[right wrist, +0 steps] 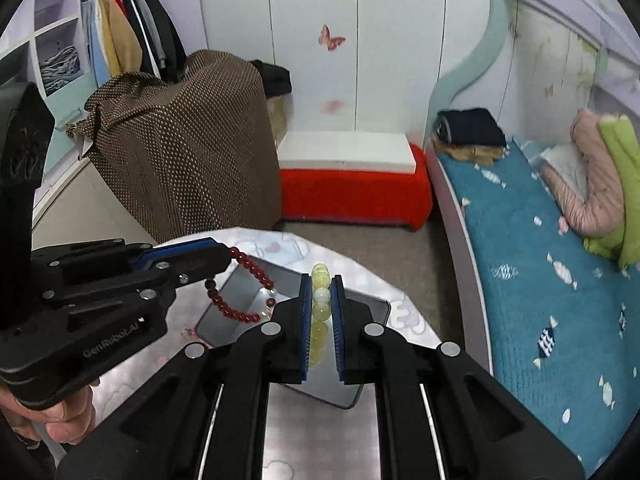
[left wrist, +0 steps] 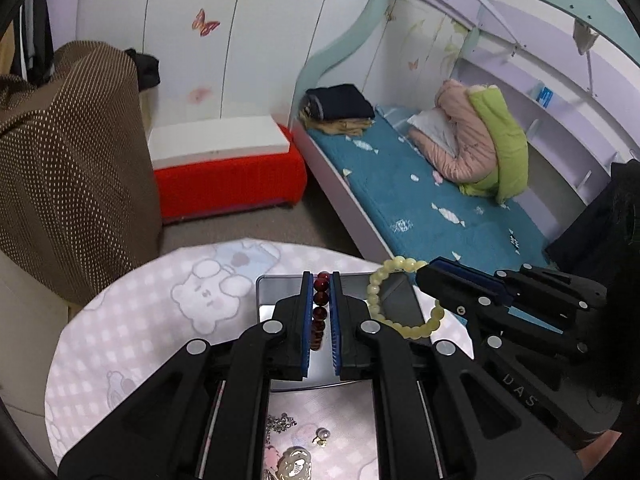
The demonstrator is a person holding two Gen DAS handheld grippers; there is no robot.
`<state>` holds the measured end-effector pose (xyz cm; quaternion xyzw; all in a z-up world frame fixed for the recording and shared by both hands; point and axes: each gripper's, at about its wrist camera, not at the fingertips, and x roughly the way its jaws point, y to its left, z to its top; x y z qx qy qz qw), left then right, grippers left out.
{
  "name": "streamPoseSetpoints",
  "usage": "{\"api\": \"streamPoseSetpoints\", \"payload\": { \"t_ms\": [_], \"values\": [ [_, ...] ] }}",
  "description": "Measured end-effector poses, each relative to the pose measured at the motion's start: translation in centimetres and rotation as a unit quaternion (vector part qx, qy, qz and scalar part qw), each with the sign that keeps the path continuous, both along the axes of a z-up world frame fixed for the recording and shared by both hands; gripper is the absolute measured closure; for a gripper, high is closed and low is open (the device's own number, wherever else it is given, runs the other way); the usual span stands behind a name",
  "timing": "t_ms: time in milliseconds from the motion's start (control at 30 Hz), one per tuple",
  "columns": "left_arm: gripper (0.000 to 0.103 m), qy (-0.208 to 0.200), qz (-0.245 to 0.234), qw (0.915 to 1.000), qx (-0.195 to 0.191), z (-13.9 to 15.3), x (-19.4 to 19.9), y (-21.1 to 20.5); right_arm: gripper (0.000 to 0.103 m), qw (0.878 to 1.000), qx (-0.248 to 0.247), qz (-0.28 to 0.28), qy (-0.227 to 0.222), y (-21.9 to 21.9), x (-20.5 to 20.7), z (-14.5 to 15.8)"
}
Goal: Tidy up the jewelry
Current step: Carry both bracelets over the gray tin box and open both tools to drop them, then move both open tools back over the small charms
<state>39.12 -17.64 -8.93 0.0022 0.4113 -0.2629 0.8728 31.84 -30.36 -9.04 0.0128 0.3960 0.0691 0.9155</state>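
1. Left claw (left wrist: pixel 320 312) clamped on dark red bead bracelet (left wrist: pixel 320 308), held above the open metal tin (left wrist: pixel 276 284).
2. Right claw (right wrist: pixel 320 312) clamped on pale yellow bead bracelet (right wrist: pixel 320 312), also over the tin, just beside the left claw.
3. Tin sits on round tabletop (left wrist: pixel 160 300) with bear-print cloth.
4. Loose silver chain (left wrist: pixel 282 424) and small pearl earring (left wrist: pixel 322 436) lie on the tabletop near the camera.

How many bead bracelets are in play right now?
2: red bead bracelet in the left claw, yellow bead bracelet in the right claw, both above the metal tin. Others may be hidden.
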Motion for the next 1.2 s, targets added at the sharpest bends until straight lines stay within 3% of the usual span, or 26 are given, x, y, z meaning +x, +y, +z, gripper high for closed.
{"api": "streamPoseSetpoints", "payload": {
  "t_ms": [33, 67, 100, 133, 167, 200, 267, 300, 367, 400, 767, 1200],
  "values": [
    [0.094, 0.003, 0.005, 1.0000, 0.003, -0.2, 0.2, 0.1, 0.093, 1.000, 0.004, -0.002, 0.002, -0.1, 0.1, 0.0],
    [0.087, 0.004, 0.009, 0.9999, 0.006, -0.3, 0.3, 0.3, 0.087, 1.000, 0.008, -0.003, 0.004, -0.2, 0.1, -0.1],
    [0.063, 0.004, 0.013, 0.9999, 0.008, -0.4, 0.3, 0.5, 0.084, 1.000, 0.011, -0.005, 0.004, -0.3, 0.0, -0.1],
    [0.048, 0.000, 0.021, 0.9997, 0.008, -0.4, 0.1, 1.2, 0.079, 1.000, 0.014, -0.007, 0.001, -0.3, 0.0, 0.1],
    [0.021, -0.009, 0.033, 0.9994, 0.006, -0.2, -0.1, 1.7, 0.073, 1.000, 0.016, -0.009, 0.000, -0.4, 0.0, 0.2],
    [0.015, -0.018, 0.040, 0.9991, 0.003, 0.1, -0.4, 2.1, 0.069, 1.000, 0.018, -0.012, -0.002, -0.6, -0.1, 0.3],
    [0.012, -0.026, 0.045, 0.9987, -0.001, 0.6, -0.8, 2.9, 0.045, 1.000, 0.021, -0.021, -0.007, -1.0, -0.3, 0.6],
    [0.010, -0.030, 0.049, 0.9983, -0.001, 0.8, -1.0, 3.2, 0.039, 0.999, 0.026, -0.027, -0.013, -1.3, -0.6, 0.8],
    [0.008, -0.044, 0.066, 0.9969, 0.002, 1.4, -1.6, 4.3, 0.011, 0.998, 0.033, -0.042, -0.024, -1.8, -1.0, 1.2],
    [0.008, -0.048, 0.072, 0.9962, 0.004, 1.7, -2.0, 4.7, 0.006, 0.998, 0.036, -0.048, -0.028, -2.0, -1.1, 1.4],
    [0.005, -0.134, 0.146, 0.9795, 0.034, 5.1, -8.7, 9.5, 0.007, 0.994, 0.050, -0.070, -0.072, -1.6, -5.6, 3.7],
    [0.005, -0.159, 0.178, 0.9697, 0.049, 5.8, -15.5, 13.2, 0.007, 0.993, 0.039, -0.043, -0.101, 1.9, -11.3, 5.0]
  ]
}}
